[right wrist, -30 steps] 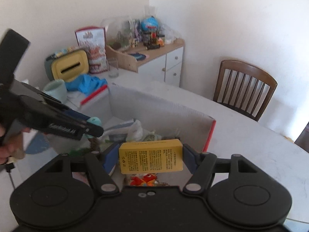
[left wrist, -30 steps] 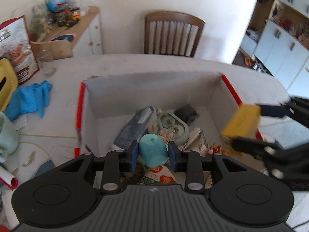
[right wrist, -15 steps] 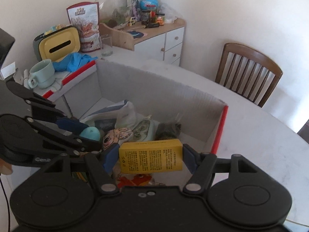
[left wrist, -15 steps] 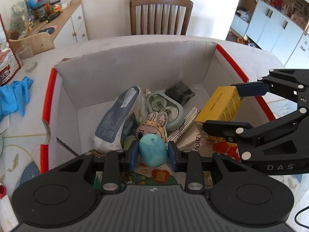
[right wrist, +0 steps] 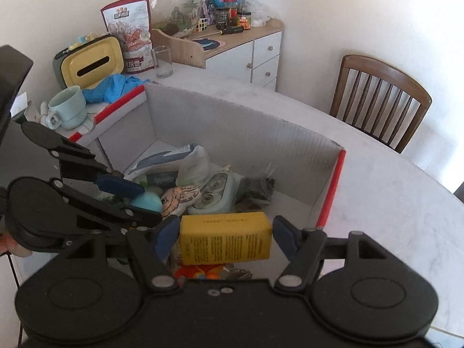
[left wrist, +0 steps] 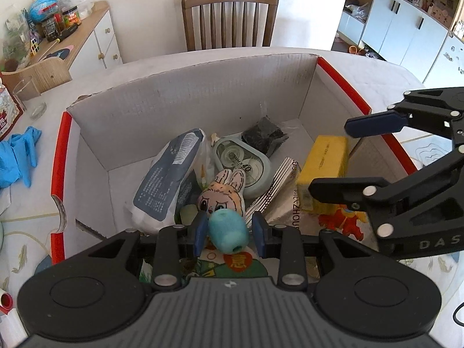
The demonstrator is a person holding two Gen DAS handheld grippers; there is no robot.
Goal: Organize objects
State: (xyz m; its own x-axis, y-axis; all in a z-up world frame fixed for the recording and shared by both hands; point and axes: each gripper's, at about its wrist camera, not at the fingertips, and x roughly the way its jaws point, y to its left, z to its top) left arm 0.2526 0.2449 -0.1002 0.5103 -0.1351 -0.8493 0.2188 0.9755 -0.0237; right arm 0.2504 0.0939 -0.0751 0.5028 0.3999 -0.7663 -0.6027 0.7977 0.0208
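Observation:
A white cardboard carton [left wrist: 188, 101] with red edges stands on the table. My left gripper [left wrist: 229, 232] hangs low over its near side, shut on a teal egg-shaped toy [left wrist: 227, 227]. The toy is just above a bunny plush [left wrist: 223, 191]. My right gripper [right wrist: 224, 235] is at the carton's right side and its jaws are opening. A yellow box [right wrist: 226, 237] lies between its pads. In the left wrist view the yellow box [left wrist: 324, 168] rests tilted on the contents, and the upper finger [left wrist: 374, 121] stands clear of it.
The carton also holds a grey-blue pouch [left wrist: 168, 179], a tape dispenser [left wrist: 243, 162] and a dark packet [left wrist: 265, 134]. Beside it are blue gloves [left wrist: 17, 153], a mint cup [right wrist: 66, 107], a yellow tissue box [right wrist: 90, 63] and a glass [right wrist: 162, 61]. A chair [left wrist: 229, 17] stands behind the table.
Both grippers have sunk into the carton. The right pads have come off the yellow box, which now rests on the contents. The left gripper still holds the teal toy.

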